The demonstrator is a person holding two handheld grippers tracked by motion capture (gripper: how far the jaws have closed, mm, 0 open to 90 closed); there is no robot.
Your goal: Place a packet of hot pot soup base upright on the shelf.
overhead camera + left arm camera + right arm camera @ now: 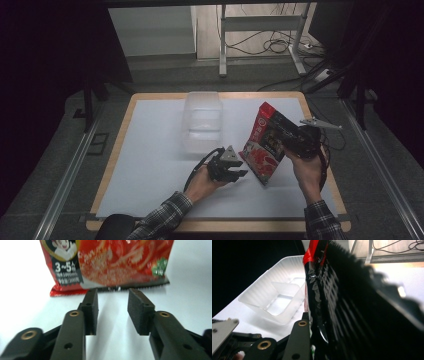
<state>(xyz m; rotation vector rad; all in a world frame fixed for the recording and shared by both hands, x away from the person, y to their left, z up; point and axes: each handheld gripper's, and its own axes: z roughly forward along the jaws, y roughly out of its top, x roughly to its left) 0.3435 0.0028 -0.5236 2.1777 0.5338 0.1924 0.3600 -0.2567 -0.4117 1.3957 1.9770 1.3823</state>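
Packet: the red seasoning packet [264, 145] hangs tilted above the desk [150, 165], just right of the clear tub [202, 122], its lower corner toward the left hand.
Right gripper: the right gripper [295, 142] has its jaws clamped on the packet's side edge, carrying all its weight, probably to lift it over to the tub.
Left gripper: the left gripper [112, 303] sits just short of the packet's serrated bottom seam, jaws spread, pinching nothing.
Tub: empty, open side up, ready to receive.
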